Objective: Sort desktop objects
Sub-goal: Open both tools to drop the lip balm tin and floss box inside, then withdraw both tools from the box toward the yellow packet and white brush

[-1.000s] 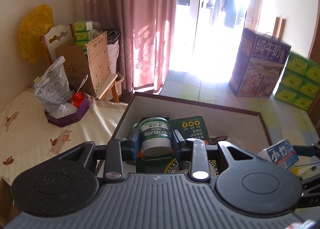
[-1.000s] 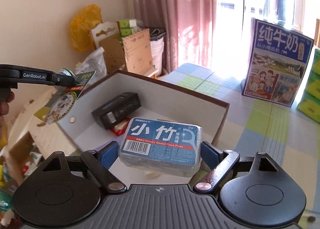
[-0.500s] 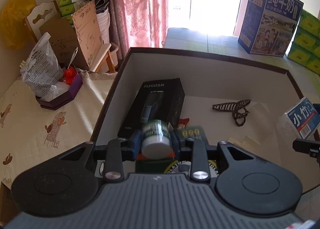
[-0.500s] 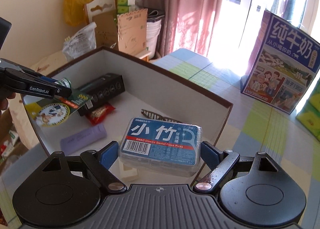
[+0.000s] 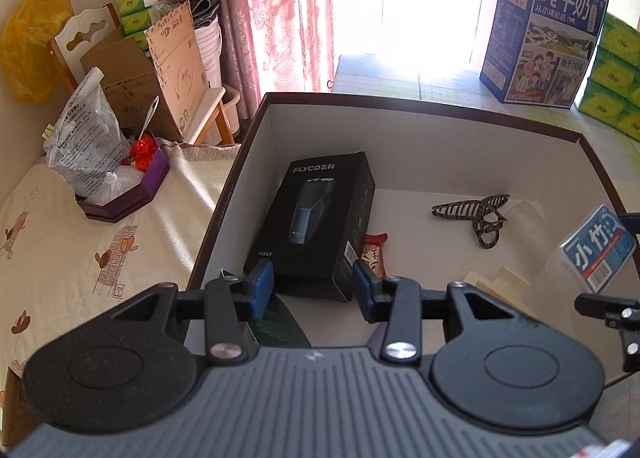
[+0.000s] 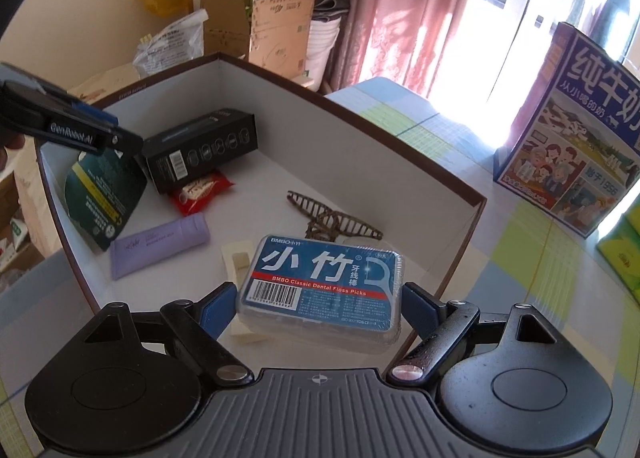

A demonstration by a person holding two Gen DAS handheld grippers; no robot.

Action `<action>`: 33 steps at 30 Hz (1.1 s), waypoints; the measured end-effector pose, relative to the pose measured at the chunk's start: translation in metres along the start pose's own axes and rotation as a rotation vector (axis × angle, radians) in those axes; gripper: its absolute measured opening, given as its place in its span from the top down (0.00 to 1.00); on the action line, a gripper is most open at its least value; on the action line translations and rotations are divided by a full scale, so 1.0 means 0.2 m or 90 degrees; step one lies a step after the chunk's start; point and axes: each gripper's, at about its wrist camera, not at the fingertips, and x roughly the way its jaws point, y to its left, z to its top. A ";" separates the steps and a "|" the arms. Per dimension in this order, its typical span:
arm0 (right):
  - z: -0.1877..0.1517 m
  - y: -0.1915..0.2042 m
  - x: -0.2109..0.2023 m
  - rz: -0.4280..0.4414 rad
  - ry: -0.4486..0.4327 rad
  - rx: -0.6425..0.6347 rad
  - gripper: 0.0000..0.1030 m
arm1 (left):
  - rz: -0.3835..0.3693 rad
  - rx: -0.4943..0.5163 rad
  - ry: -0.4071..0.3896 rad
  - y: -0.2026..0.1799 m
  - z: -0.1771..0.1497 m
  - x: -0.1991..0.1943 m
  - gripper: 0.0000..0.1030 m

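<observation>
The right gripper (image 6: 318, 312) holds the floss pick box (image 6: 320, 284) by its short ends, long axis across the jaws, at the lower centre of the frame, over the near right corner of the sorting box (image 6: 400, 145). The free floor lies straight below it, I think. The left gripper (image 5: 313, 286) stands wide and empty, and the green card (image 6: 102, 197) lies in the box beneath it.

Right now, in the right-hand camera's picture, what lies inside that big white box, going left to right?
Green card pack → purple tube → red snack packet → striped hair claw.
</observation>
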 end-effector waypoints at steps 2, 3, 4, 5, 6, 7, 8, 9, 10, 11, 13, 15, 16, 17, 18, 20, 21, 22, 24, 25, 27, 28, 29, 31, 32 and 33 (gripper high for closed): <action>0.00 0.00 0.01 0.002 0.004 -0.003 0.17 | 0.000 -0.001 0.001 0.00 0.00 0.00 0.62; -0.01 0.00 0.01 0.003 0.005 -0.004 0.17 | 0.000 -0.001 0.002 0.00 0.00 0.00 0.62; -0.01 0.00 0.01 0.004 0.005 -0.007 0.17 | 0.000 -0.002 0.002 0.00 0.00 0.00 0.60; -0.01 0.00 0.02 0.005 0.006 -0.010 0.17 | 0.000 -0.002 0.004 0.00 -0.01 -0.01 0.59; -0.01 0.00 0.02 0.006 0.006 -0.014 0.17 | -0.001 -0.002 0.005 0.00 -0.01 -0.01 0.58; -0.01 0.00 0.02 0.006 0.006 -0.016 0.17 | -0.001 -0.002 0.005 -0.01 -0.01 -0.01 0.58; -0.01 0.00 0.02 0.007 0.005 -0.019 0.17 | -0.003 -0.001 0.006 -0.01 -0.02 -0.01 0.57; -0.01 0.00 0.02 0.008 0.004 -0.021 0.17 | -0.005 -0.001 0.007 -0.01 -0.02 -0.02 0.56; -0.01 0.00 0.02 0.007 0.003 -0.022 0.17 | -0.006 0.000 0.008 -0.01 -0.02 -0.02 0.54; -0.01 0.00 0.01 0.008 0.002 -0.021 0.16 | -0.008 0.001 0.011 -0.02 -0.03 -0.02 0.53; -0.01 0.00 0.00 0.016 0.002 -0.018 0.13 | -0.014 0.006 0.016 -0.02 -0.03 -0.04 0.49; -0.01 -0.01 -0.02 0.019 -0.003 -0.016 0.11 | -0.021 0.010 0.019 -0.03 -0.04 -0.05 0.45; -0.01 -0.01 -0.03 0.020 -0.003 -0.016 0.11 | -0.024 0.014 0.020 -0.04 -0.04 -0.06 0.43; -0.01 -0.01 -0.03 0.022 -0.003 -0.015 0.11 | -0.025 0.018 0.022 -0.04 -0.04 -0.06 0.41; -0.01 -0.01 -0.03 0.022 -0.004 -0.014 0.10 | -0.025 0.023 0.023 -0.05 -0.04 -0.07 0.38; -0.01 -0.01 -0.03 0.021 -0.003 -0.013 0.10 | -0.028 0.029 0.023 -0.07 -0.03 -0.08 0.35; -0.01 -0.01 -0.03 0.020 -0.003 -0.013 0.10 | -0.031 0.032 0.023 -0.07 -0.03 -0.08 0.32; -0.01 -0.01 -0.04 0.020 -0.003 -0.013 0.09 | -0.032 0.033 0.023 -0.08 -0.03 -0.09 0.29; -0.01 -0.01 -0.03 0.021 -0.003 -0.013 0.09 | -0.034 0.037 0.021 -0.09 -0.03 -0.10 0.26; -0.01 -0.01 -0.04 0.021 -0.002 -0.013 0.09 | -0.035 0.039 0.022 -0.10 -0.02 -0.10 0.24; -0.01 -0.01 -0.04 0.022 -0.002 -0.011 0.08 | -0.034 0.041 0.023 -0.11 -0.02 -0.11 0.21; -0.01 -0.01 -0.05 0.023 -0.002 -0.009 0.07 | -0.034 0.043 0.023 -0.11 -0.02 -0.11 0.20; -0.01 -0.01 -0.05 0.023 -0.003 -0.007 0.06 | -0.035 0.044 0.023 -0.12 -0.02 -0.12 0.20; -0.01 -0.01 -0.06 0.026 -0.005 -0.001 0.05 | -0.035 0.046 0.023 -0.13 -0.02 -0.13 0.18; -0.01 0.00 -0.07 0.027 -0.005 0.001 0.04 | -0.035 0.048 0.023 -0.13 -0.02 -0.14 0.17; -0.01 0.00 -0.07 0.026 -0.004 0.004 0.02 | -0.035 0.050 0.023 -0.13 -0.02 -0.14 0.15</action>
